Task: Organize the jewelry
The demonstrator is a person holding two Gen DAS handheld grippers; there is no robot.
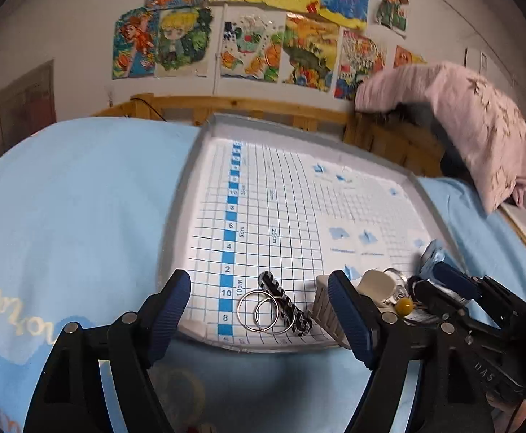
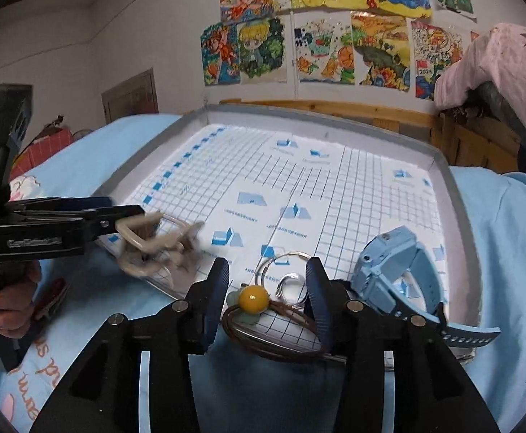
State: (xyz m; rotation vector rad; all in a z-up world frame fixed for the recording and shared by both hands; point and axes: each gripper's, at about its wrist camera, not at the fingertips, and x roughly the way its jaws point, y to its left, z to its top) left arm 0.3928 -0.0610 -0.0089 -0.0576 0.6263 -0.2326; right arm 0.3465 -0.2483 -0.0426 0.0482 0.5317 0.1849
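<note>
The left hand-held gripper [image 1: 259,317] has its two blue fingers wide apart. Between them, on the white tray with blue grid lines [image 1: 205,133], lie two thin silver hoops [image 1: 257,310]. One black-and-white striped clip [image 1: 286,303] touches them at about 2 o'clock. One pale beige ribbed holder [image 1: 326,306] sits just beside the finger at 3 o'clock, and that finger hides part of it.

The right hand-held gripper [image 2: 267,301] is also apart. One round yellow bead on a brown cord [image 2: 251,299] lies between its fingers, nearer the 9 o'clock one. One thin silver ring [image 2: 284,265] lies just past the bead at 1 o'clock. A small shiny thing under it is hard to make out. One light blue plastic watch [image 2: 393,274] stands on its side at 3 o'clock, with its strap hanging over the tray's rim.

The tray rests on a light blue bed sheet [image 1: 82,198]. In the right wrist view the beige holder is blurred.
</note>
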